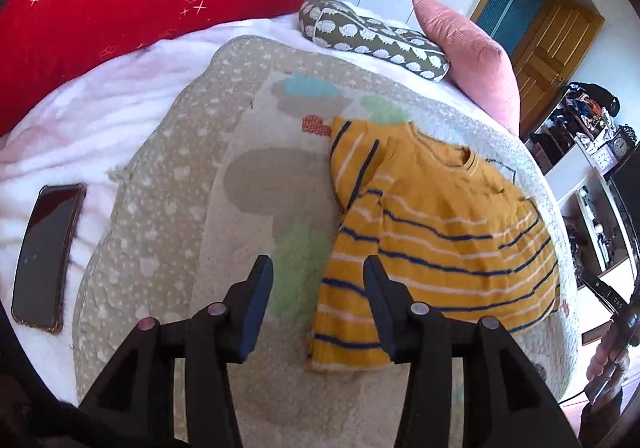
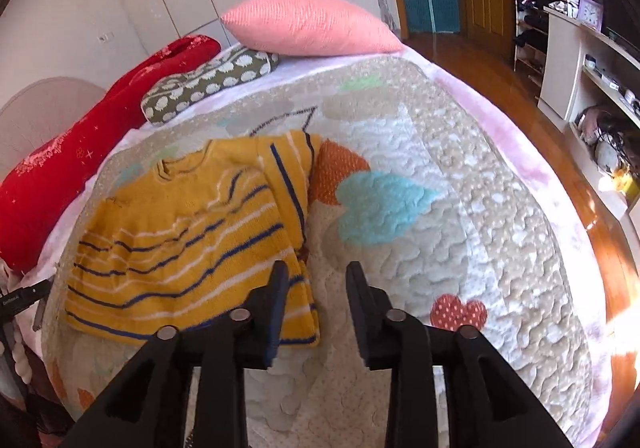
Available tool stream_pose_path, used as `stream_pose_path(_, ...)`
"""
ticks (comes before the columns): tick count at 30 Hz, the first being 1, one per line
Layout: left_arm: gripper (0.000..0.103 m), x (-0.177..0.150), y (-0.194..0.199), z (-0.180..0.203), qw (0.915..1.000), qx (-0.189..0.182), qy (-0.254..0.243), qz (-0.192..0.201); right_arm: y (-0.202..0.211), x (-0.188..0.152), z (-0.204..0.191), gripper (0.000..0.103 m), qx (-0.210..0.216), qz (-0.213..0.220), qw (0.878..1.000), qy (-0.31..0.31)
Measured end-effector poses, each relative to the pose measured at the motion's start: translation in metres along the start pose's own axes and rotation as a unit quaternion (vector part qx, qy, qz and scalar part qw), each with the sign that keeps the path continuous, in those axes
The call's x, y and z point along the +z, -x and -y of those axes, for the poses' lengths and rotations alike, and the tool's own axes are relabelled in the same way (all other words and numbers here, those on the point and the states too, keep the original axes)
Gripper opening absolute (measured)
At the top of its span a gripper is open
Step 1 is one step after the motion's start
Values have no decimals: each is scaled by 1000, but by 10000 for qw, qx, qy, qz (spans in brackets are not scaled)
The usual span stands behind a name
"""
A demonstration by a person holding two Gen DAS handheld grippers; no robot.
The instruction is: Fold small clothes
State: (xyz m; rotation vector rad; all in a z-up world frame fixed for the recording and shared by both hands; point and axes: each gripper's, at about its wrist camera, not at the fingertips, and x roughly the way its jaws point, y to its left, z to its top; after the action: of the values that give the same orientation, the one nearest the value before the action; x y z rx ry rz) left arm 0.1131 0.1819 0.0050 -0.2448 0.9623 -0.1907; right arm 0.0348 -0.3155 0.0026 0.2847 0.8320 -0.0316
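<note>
My left gripper (image 1: 318, 304) hangs with its jaws spread and empty over the lower left hem of the yellow striped sweater (image 1: 432, 224); my right gripper (image 2: 318, 308) is likewise spread, holding nothing, at the opposite hem corner. The sweater lies flat on the quilted play mat (image 2: 440, 240), one sleeve already turned in over the chest. My worry: the knit is thick (and the mat fleecy), so a deep pinch could grab mat with hem, or catch only the top layer and drag the fold crooked.
</note>
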Motion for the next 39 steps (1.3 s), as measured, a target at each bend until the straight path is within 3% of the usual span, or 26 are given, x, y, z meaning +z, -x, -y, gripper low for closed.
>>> stream_pose_path(2, 46, 18, -15, 19, 9999, -37, -167, -28, -4, 14, -11, 58, 122, 104, 9998, 100)
stream_pose_path(6, 47, 47, -61, 48, 9984, 90, -531, -198, -43, 46, -49, 60, 159, 58, 9979, 627)
stream_pose_path(11, 48, 69, -123, 43, 9974, 86, -354, -620, -111, 71, -81, 61, -272, -337, 9916, 1219)
stream_pose_path(13, 48, 66, -135, 43, 9958, -9, -394, -827, -131, 75, -84, 61, -227, -558, 9900, 1274)
stream_pose_path(14, 41, 63, -137, 45, 9949, 1, -483, -884, -136, 75, -86, 60, -124, -600, 9893, 1323)
stream_pose_path(15, 24, 61, -137, 47, 9942, 103, -581, -899, -140, 74, -88, 45, -45, -662, 9876, 1421)
stream_pose_path(17, 15, 64, -134, 48, 9938, 225, -614, -901, -146, 73, -94, 8, 149, -925, 9830, 1580)
stream_pose_path(20, 11, 79, -129, 40, 9960, 114, -322, -831, -145, 81, -94, 7, 220, -889, 9854, 1437)
stream_pose_path(23, 11, 93, -140, 38, 9957, 308, -251, -842, -149, 99, -87, 7, 65, -743, 9904, 1160)
stream_pose_path(27, 15, 88, -162, 38, 9937, 552, -224, -945, -175, 103, -94, 7, -223, -899, 9885, 1199)
stream_pose_path(31, 21, 89, -156, 28, 9955, 277, 45, -907, -193, 92, -97, 8, -551, -1014, 9839, 1364)
stream_pose_path(32, 28, 89, -153, 26, 9954, 239, 97, -919, -192, 91, -98, 10, -576, -965, 9838, 1396)
stream_pose_path(33, 43, 88, -148, 22, 9955, 297, 122, -896, -189, 90, -99, 16, -636, -939, 9831, 1436)
stream_pose_path(34, 47, 86, -140, 19, 9958, 422, 140, -805, -185, 90, -100, 20, -719, -907, 9821, 1483)
stream_pose_path(39, 48, 68, -101, -2, 9969, 416, 429, -508, -139, 86, -98, 24, -919, -437, 9826, 1552)
